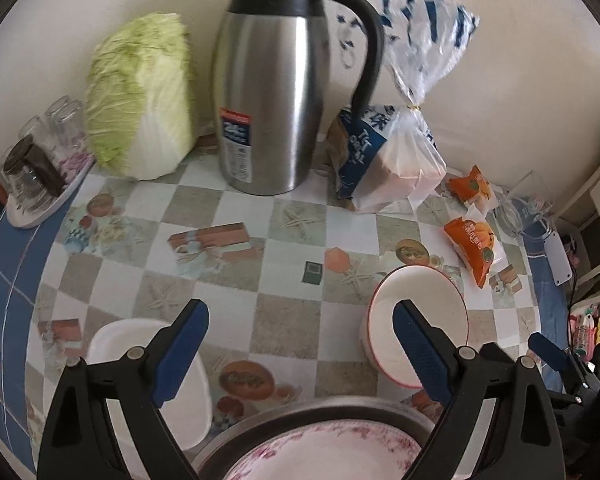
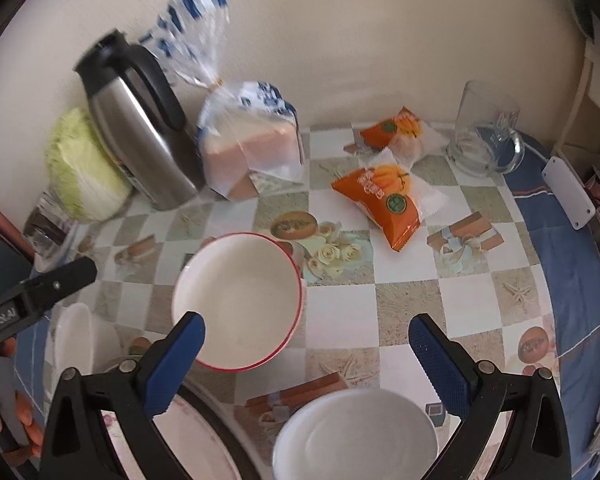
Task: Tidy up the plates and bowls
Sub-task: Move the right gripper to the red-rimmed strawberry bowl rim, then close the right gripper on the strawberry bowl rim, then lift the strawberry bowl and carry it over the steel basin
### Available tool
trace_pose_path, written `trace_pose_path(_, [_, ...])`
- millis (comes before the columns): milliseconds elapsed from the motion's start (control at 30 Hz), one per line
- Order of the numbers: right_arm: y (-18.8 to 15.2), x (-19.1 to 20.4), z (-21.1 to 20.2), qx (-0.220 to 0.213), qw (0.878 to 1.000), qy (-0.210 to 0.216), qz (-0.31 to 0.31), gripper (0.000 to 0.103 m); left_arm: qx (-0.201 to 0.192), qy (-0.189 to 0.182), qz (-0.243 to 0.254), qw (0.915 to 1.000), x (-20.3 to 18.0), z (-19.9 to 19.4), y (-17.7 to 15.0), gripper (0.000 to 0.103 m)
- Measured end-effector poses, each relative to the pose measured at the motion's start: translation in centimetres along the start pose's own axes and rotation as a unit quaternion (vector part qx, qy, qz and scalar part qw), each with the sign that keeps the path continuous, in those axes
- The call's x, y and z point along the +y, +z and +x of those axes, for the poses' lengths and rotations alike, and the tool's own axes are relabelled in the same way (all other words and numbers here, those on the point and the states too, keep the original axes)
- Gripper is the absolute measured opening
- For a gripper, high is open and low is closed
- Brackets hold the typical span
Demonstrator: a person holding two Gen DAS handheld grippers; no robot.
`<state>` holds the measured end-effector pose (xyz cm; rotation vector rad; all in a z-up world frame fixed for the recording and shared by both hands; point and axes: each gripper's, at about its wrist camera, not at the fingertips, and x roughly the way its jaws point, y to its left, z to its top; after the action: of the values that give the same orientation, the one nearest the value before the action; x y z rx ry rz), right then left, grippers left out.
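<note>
A red-rimmed white bowl (image 2: 240, 300) stands on the table; it also shows in the left wrist view (image 1: 420, 320). A plain white bowl (image 2: 356, 436) sits near my right gripper (image 2: 306, 340), which is open and empty above both. A white dish (image 1: 148, 376) lies at the left; it also shows in the right wrist view (image 2: 80, 340). A pink-flowered plate (image 1: 324, 456) rests in a metal pan (image 1: 300, 412) below my left gripper (image 1: 300, 320), which is open and empty. The left gripper also shows in the right wrist view (image 2: 60, 280).
At the back stand a steel thermos jug (image 1: 272, 92), a cabbage (image 1: 140, 96), a bread bag (image 1: 384, 152) and a tray of glasses (image 1: 40, 176). Two orange snack packets (image 2: 384, 204) and a glass mug (image 2: 484, 132) lie at the right. The table edge curves at right.
</note>
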<state>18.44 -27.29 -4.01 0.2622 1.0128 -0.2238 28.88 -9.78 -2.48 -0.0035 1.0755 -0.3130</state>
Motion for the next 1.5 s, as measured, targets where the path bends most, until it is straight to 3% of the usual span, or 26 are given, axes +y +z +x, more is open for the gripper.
trace_pose_path(133, [0.4,0.0,1.7,0.015,1.000,-0.004,-0.006,0.099,0.020,0.003,0.003,0.9998,-1.2,1.8,0.5,0.093])
trace_pose_path(200, [0.6,0.1,2.2,0.021,1.000,-0.006,-0.007,0.088,0.026,0.002,0.011,0.9996,-2.0,2.6,0.6,0.093])
trace_pose_path(267, [0.7,0.1,3.0,0.029,1.000,-0.006,-0.005,0.085,0.031,0.002,0.020,0.9993,-2.7,3.3,0.6,0.091])
trace_pose_path(367, [0.8,0.1,3.9,0.036,0.999,-0.003,-0.006,0.078,0.048,0.000,0.021,0.9986,-3.4,4.9,0.6,0.070])
trace_pose_path(633, [1.0,0.2,6.1,0.060,0.998,0.003,-0.012,0.056,0.085,-0.017,0.018,0.9961,-4.3,8.2,-0.3,0.058])
trace_pose_path(833, [0.9,0.5,7.2,0.071,0.997,0.006,-0.014,0.040,0.112,-0.031,0.014,0.9931,-4.8,10.3,-1.0,0.039])
trace_pose_path(1000, [0.8,0.5,7.8,0.077,0.997,0.018,-0.010,0.026,0.135,-0.039,0.011,0.9900,-4.9,11.9,-1.7,0.013])
trace_pose_path(1100, [0.8,0.7,7.9,0.076,0.997,0.030,-0.014,0.014,0.133,-0.051,0.007,0.9898,-4.8,12.1,-1.8,0.011])
trace_pose_path(1500, [1.0,0.5,6.6,0.059,0.998,0.021,-0.013,0.014,0.114,-0.066,0.016,0.9912,-5.0,10.8,-2.0,0.009])
